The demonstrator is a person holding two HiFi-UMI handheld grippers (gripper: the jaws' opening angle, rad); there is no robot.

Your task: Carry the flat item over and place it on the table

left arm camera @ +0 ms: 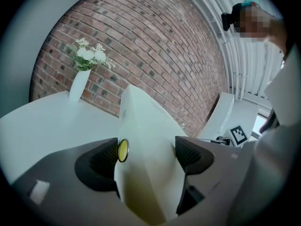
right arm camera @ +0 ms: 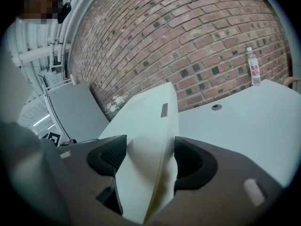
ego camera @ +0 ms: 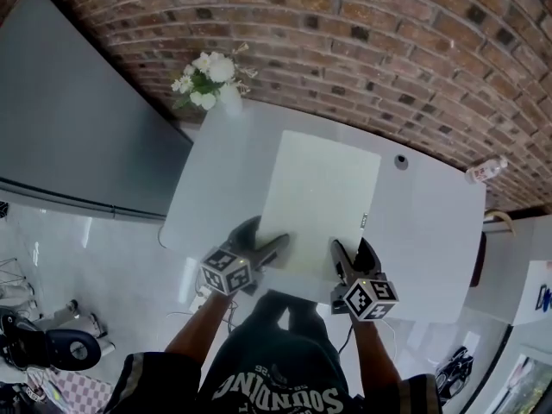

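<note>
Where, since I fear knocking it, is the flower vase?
In the head view the flower vase stands at the table's far left corner by the brick wall, beyond the flat panel and apart from it.

A red-brown brick wall with pale mortar runs across the back. Close before it a slim white vase stands upright, holding white flowers with green leaves. Further right along the wall is a clear plastic water bottle with red print on its label. A large flat grey panel fills the left side above a glossy white floor. On that floor a black rounded machine sits beside a checked cloth.
</note>
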